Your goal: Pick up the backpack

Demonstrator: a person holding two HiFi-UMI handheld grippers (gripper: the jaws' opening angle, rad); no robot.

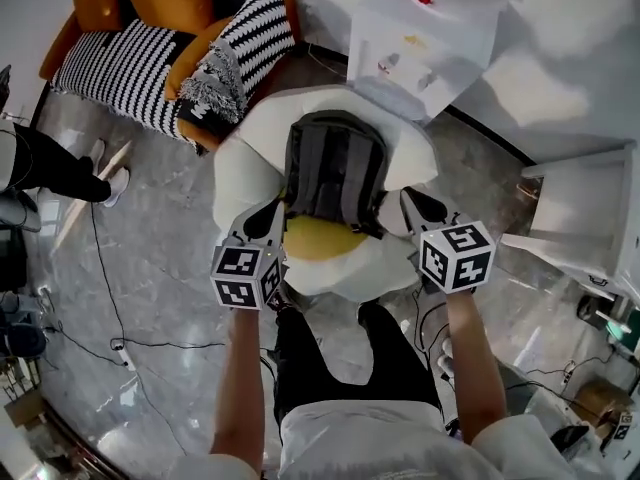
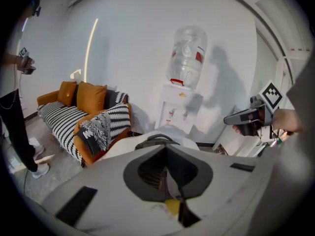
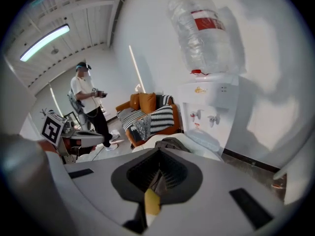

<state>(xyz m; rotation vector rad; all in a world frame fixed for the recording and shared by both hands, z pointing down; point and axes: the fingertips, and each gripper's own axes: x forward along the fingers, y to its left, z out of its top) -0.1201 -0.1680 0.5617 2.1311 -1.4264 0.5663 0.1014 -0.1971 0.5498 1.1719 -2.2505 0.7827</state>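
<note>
A grey and black backpack (image 1: 335, 168) lies on a white egg-shaped cushion seat (image 1: 240, 168) with a yellow centre (image 1: 318, 238). My left gripper (image 1: 266, 218) hovers at the backpack's near left corner, its jaws shut and empty. At the near right corner my right gripper (image 1: 418, 206) is also shut with nothing in it. The left gripper view shows its shut jaws (image 2: 167, 173) pointing over the backpack's top handle (image 2: 157, 139), with the right gripper (image 2: 246, 117) off to the right. In the right gripper view the shut jaws (image 3: 156, 177) aim at the backpack (image 3: 172, 144).
A water dispenser (image 1: 425, 28) stands right behind the seat. To the left is a sofa (image 1: 150, 48) with orange cushions and a striped blanket. A person (image 1: 50, 163) stands at the far left. Cables (image 1: 110, 308) trail on the floor. White furniture (image 1: 580, 218) is at the right.
</note>
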